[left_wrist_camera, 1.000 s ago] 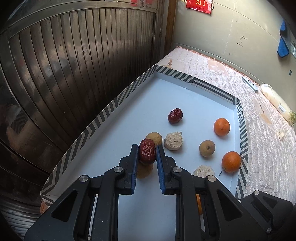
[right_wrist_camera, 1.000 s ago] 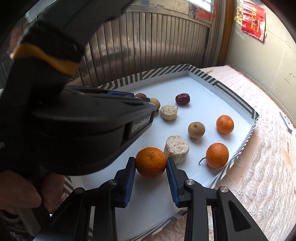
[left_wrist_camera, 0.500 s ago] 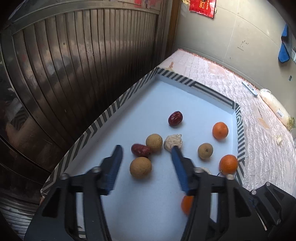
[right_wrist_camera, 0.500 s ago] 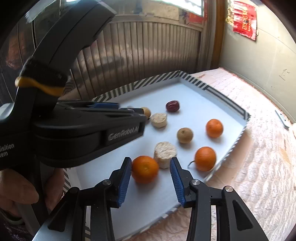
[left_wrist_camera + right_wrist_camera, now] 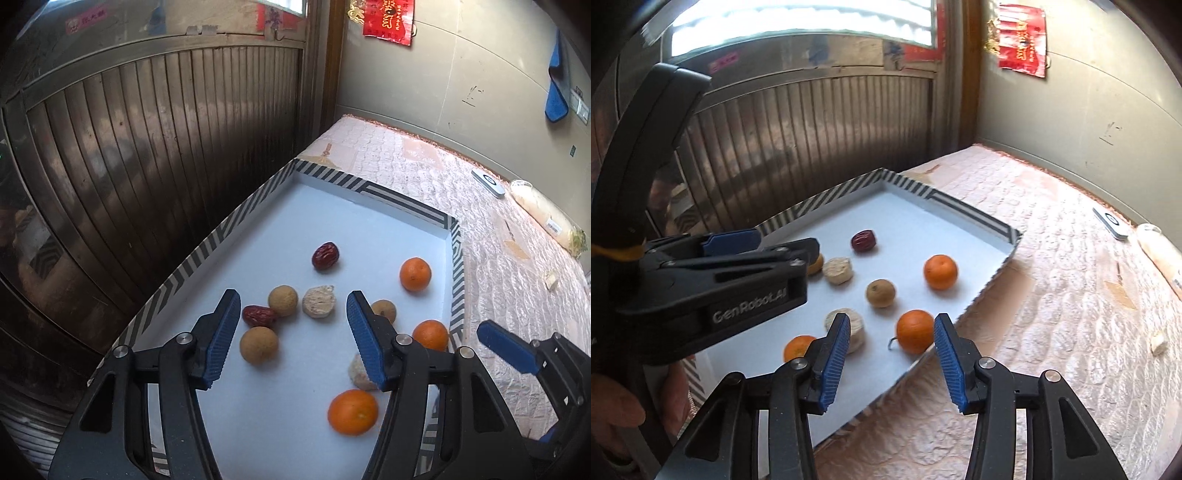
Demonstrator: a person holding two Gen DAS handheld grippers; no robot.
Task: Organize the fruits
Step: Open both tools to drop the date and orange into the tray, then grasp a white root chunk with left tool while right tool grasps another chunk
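Both jaws open, nothing held.

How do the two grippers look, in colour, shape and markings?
The left gripper and the right gripper look alike: black plastic linkage arms with silver pivot bolts and ribbed blue finger pads. The left body carries grey "GenRobot.AI" lettering and a yellow band.

**Black frames, blue ribbed pads**

The left gripper (image 5: 291, 339) is matte black plastic with triangular cut-outs in its arms and round silver screws at the joints behind the fingers. Its fingers (image 5: 221, 336) carry blue ribbed pads. The right gripper (image 5: 890, 363) has the same build. Seen from the right wrist, the left gripper's side bears grey "GenRobot.AI" lettering, a yellow band behind it, and bare skin of the hand (image 5: 617, 406) below.
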